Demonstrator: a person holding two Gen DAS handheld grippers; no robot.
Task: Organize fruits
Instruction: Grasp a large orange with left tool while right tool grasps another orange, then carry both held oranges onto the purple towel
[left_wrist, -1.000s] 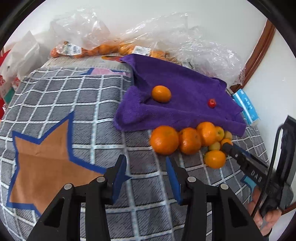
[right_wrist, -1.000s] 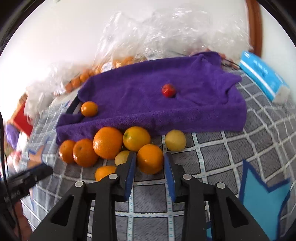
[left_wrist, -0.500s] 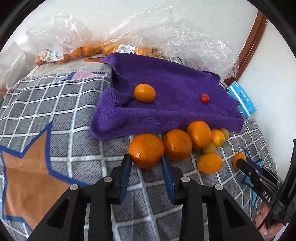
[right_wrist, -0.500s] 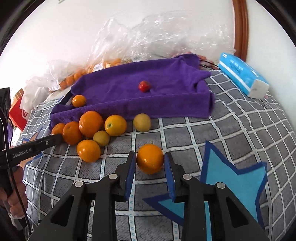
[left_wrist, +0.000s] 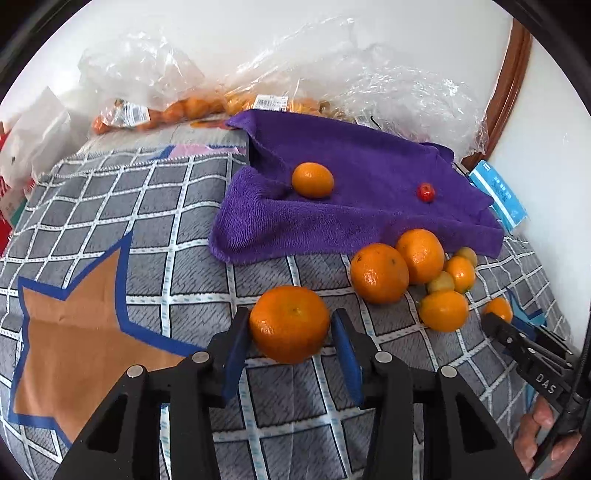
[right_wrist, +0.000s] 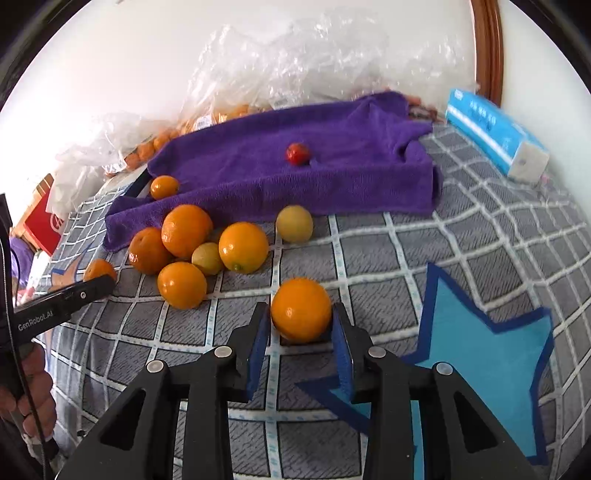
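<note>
now each gripper holds one orange, well in front of the purple towel: left gripper a mandarin, right gripper a smooth orange. round skins may slip out if the grip loosens.

On the black arm of your right tongs, at the right edge of your left wrist view, you can read the white letters "DAS". On the black arm of your left tongs, at the left edge of your right wrist view, you can read "GenRobot.AI" in white. The white price stickers on the clear plastic bags of oranges carry print too small for you to read. The blue and white tissue pack shows white characters you cannot make out, and the red box bears white lettering cut off at its edge.
</note>
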